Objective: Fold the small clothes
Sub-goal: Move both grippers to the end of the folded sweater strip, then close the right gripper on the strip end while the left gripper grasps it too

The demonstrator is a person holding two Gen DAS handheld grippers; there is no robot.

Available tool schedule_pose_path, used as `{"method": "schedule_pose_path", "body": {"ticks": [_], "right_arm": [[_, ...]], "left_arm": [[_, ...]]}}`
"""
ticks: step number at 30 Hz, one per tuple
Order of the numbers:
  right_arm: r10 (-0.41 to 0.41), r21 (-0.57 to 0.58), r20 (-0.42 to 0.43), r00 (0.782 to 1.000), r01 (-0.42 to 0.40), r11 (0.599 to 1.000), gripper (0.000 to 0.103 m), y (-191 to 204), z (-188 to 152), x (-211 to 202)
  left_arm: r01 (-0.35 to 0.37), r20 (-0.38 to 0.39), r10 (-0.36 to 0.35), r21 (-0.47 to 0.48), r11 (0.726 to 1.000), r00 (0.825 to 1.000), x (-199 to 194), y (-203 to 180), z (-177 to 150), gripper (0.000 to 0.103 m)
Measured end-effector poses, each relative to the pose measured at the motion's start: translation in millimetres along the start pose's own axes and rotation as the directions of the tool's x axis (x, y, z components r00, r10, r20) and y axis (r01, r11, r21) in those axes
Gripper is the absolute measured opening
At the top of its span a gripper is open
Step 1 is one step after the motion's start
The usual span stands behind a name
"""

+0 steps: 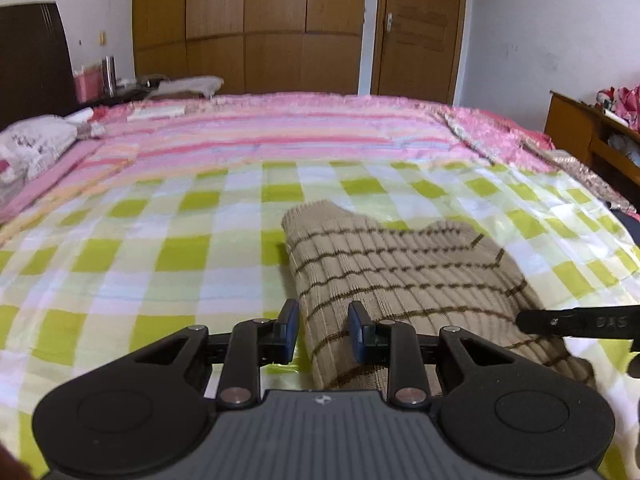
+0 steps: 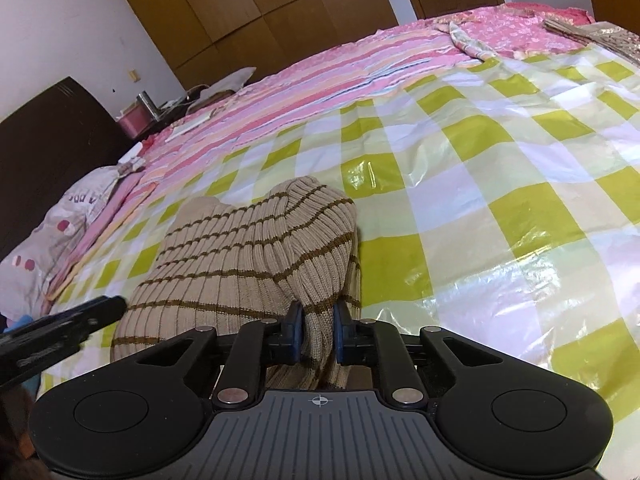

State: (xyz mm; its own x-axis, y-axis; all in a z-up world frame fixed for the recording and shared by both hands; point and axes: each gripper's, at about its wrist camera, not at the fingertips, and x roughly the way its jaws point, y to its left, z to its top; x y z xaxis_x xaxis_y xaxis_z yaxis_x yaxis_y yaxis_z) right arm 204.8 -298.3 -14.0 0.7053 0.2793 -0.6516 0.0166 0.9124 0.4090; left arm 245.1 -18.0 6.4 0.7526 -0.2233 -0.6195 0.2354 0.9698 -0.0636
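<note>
The striped sweater lies on the checked sheet, running away from both grippers; the right gripper pinches its near edge, the left gripper seemingly grips likewise

Wide bare stretches of the checkered sheet lie open left and ahead of the striped sweater — nothing stands there. Only the pillow crowds the far left edge.

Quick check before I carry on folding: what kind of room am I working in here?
Most likely a home bedroom. You are working on a bed covered with a green checked plastic sheet, a pillow lies at its left edge, and a wooden wardrobe stands against the far wall.
</note>
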Motion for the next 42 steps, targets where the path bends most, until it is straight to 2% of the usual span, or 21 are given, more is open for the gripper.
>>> {"method": "schedule_pose_path", "body": {"ticks": [4,5,6,9,10,12,13,15,19,21,23,27,31,35,37,40,42], "right_arm": [[-0.003,-0.001,-0.01,1.0,0.003,1.0,0.016,1,2,1],[-0.004,-0.004,-0.011,1.0,0.004,1.0,0.021,3,3,0],[-0.006,-0.006,-0.009,1.0,0.006,1.0,0.022,4,4,-2],[0.011,-0.004,0.019,1.0,-0.01,1.0,0.024,9,11,-11],[0.017,-0.001,0.032,0.999,-0.017,1.0,0.027,11,15,-13],[0.012,-0.005,0.072,0.997,-0.012,1.0,0.042,13,24,-15],[0.002,-0.017,0.084,0.996,0.0,1.0,0.044,16,28,-13],[-0.026,-0.034,0.093,0.995,0.029,0.999,0.051,20,37,-4],[-0.091,-0.074,0.083,0.992,0.097,0.993,0.055,27,55,27],[-0.092,-0.079,0.056,0.994,0.096,0.992,0.059,27,61,42],[-0.099,-0.077,0.019,0.995,0.1,0.992,0.058,26,62,56],[-0.123,-0.082,-0.005,0.992,0.123,0.989,0.038,19,52,68],[-0.107,-0.032,0.005,0.994,0.107,0.994,0.03,7,49,63],[-0.104,0.012,-0.005,0.995,0.104,0.994,0.031,4,51,62],[-0.093,0.003,-0.013,0.996,0.093,0.996,0.037,7,52,59],[-0.083,-0.01,-0.004,0.997,0.083,0.997,0.038,12,51,45],[-0.062,-0.016,0.002,0.998,0.062,0.998,0.051,13,49,30]], "left_arm": [[-0.026,0.0,0.026,0.052,0.998,1.0,9,-6,-5,0.034],[-0.029,0.001,0.029,0.067,0.997,1.0,8,-7,-3,0.034],[-0.029,0.003,0.028,0.078,0.997,1.0,6,-8,-1,0.034],[-0.024,0.021,0.022,0.093,0.995,1.0,1,-8,4,0.034],[-0.019,0.027,0.016,0.091,0.996,1.0,-1,-7,5,0.034],[-0.009,0.036,0.006,0.081,0.997,0.999,-2,-8,8,0.034],[-0.005,0.038,0.002,0.077,0.997,0.999,-2,-9,10,0.034],[-0.003,0.038,0.0,0.078,0.997,0.999,1,-12,13,0.034],[-0.006,0.026,0.004,0.073,0.997,1.0,16,-13,18,0.034],[0.001,0.01,-0.002,0.047,0.999,1.0,25,-10,20,0.034],[0.007,-0.008,-0.006,0.035,0.999,1.0,35,-7,20,0.034],[0.003,-0.024,-0.001,0.053,0.999,1.0,49,-8,14,0.035],[-0.005,-0.024,0.006,0.05,0.999,1.0,54,-7,14,0.041],[-0.019,-0.03,0.02,0.042,0.999,0.999,48,-2,16,0.042],[-0.024,-0.025,0.025,0.047,0.999,0.999,39,0,17,0.042],[-0.012,-0.014,0.012,0.045,0.999,1.0,20,4,13,0.042],[0.004,-0.018,-0.004,0.027,1.0,1.0,7,8,9,0.042]]}}
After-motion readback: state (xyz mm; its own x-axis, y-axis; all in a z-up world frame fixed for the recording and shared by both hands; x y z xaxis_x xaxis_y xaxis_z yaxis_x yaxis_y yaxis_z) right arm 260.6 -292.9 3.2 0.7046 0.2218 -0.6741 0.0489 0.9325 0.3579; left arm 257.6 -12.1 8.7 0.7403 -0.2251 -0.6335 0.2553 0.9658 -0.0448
